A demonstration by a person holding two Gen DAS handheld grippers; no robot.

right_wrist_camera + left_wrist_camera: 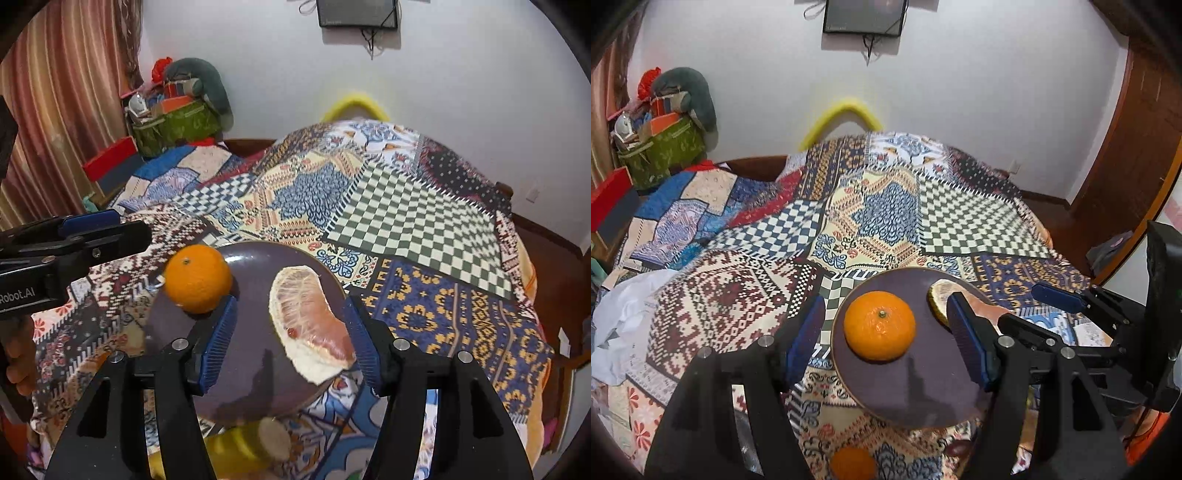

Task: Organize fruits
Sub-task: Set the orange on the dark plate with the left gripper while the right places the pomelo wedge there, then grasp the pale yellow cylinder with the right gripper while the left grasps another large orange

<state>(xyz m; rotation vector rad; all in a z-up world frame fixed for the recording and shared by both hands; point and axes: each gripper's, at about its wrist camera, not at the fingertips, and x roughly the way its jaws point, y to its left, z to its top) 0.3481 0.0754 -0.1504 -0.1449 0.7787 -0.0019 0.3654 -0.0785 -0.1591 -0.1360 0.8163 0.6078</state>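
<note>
A round, bumpy orange point(879, 325) and a pale, stringy pomelo wedge point(309, 325) sit apart on a flat, smooth purple plate point(916, 391) on the patchwork bed point(894, 206), while the left gripper point(886, 339) and right gripper point(290, 343) hover with jaws spread wide, gripping nothing.

— Is any lettering to be read?
— Only "Robot.AI", printed in white on the black body of the left gripper point(107, 230), cut off at the frame's edge. Nothing else is legible.
</note>
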